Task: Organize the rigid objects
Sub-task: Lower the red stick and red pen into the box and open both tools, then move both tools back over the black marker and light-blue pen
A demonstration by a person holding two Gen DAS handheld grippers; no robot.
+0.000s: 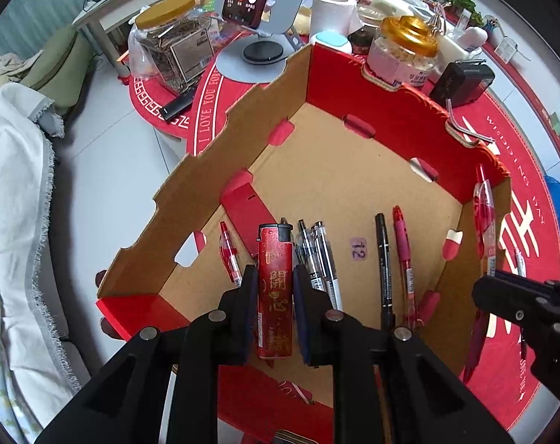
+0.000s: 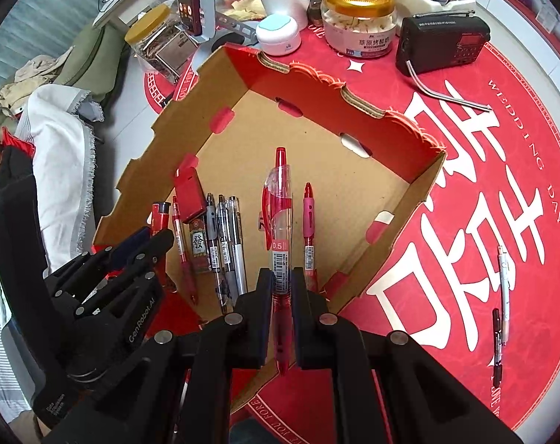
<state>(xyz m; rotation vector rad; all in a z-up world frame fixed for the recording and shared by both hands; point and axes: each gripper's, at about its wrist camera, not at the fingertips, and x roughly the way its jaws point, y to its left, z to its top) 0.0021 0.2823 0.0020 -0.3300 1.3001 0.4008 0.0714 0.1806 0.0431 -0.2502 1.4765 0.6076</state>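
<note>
Two hand-held grippers hang over the open cardboard box (image 1: 354, 185) on the bench (image 2: 483, 192), each pointing steeply down with something in its grip. On the left, the left hand-held gripper (image 1: 274, 288) is clamped narrowly on a red lighter (image 1: 275, 288), held lengthwise above the box floor near the row of black-and-clear pens (image 1: 318, 259) already lying there. Further right lie a black marker (image 1: 384, 259) and a pink pen (image 1: 403, 255). On the right, the right hand-held gripper (image 2: 282, 288) is pinched almost fully closed on a red gel pen (image 2: 278, 222), its length running out over the box between the pen row and the pink pen. The step in hand looks like placing both items. Next, each wants lowering to the cardboard, parallel to its neighbours, then releasing. Two more pens (image 2: 502, 296) wait on the red mat outside.
</note>
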